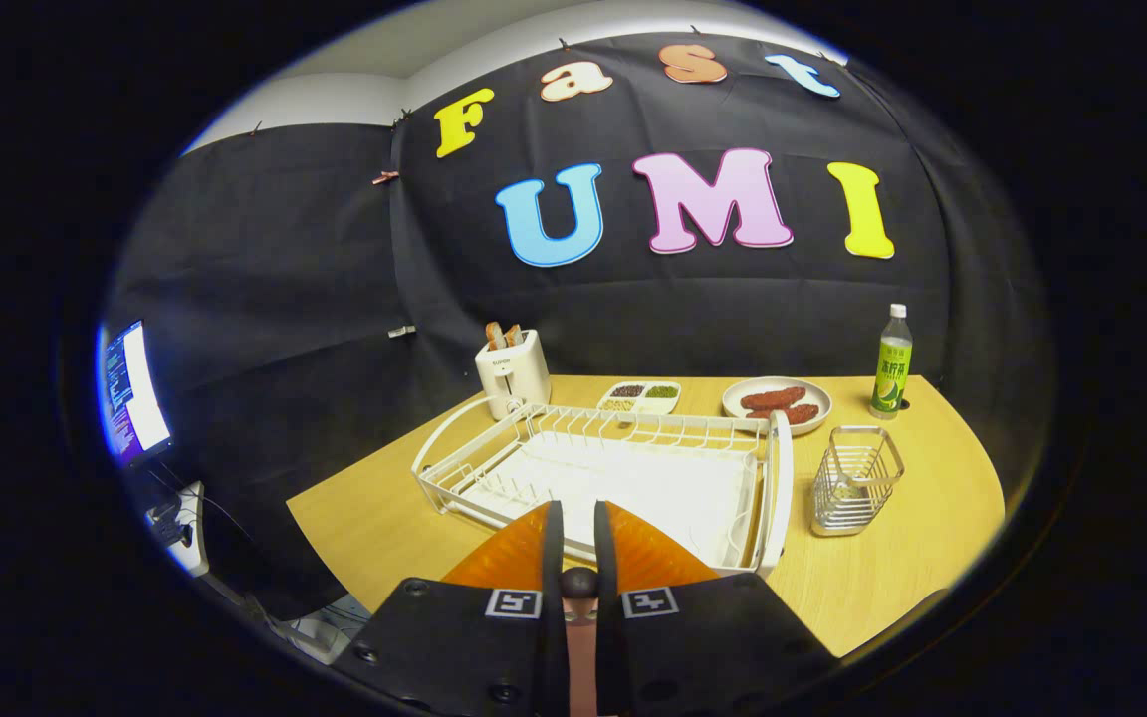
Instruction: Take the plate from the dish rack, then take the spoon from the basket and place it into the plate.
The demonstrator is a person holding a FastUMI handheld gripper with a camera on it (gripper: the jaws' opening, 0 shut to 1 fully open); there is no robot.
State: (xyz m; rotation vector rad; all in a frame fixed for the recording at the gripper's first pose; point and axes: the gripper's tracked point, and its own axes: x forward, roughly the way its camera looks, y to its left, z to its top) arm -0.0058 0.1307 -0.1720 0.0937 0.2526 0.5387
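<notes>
**Gripper high over the rack, fingers nearly closed**

Gripper (573, 533) hovers above the near rim of the dish rack (623, 468); fingers almost together, only a thin slit between them; something small, dark and rounded sits low in that slit near the finger bases, cannot tell what it is or whether it is held.

Dish rack: white wire frame over a white tray, long looped handles at both ends; no standing plate discernible among its tines. Basket (854, 480): shiny metal wire, squarish, just beside the rack's right end; a spoon inside is not discernible. A round pale plate (778, 403) carrying reddish-brown food lies on the counter (912, 558) beyond the rack; probably not the task's plate.

Judgement: step in hand unclear; if the plate comes next, open wider first, approach its rim edge-on and lift straight up; thin glazed rims slip, so grip squarely.
</notes>
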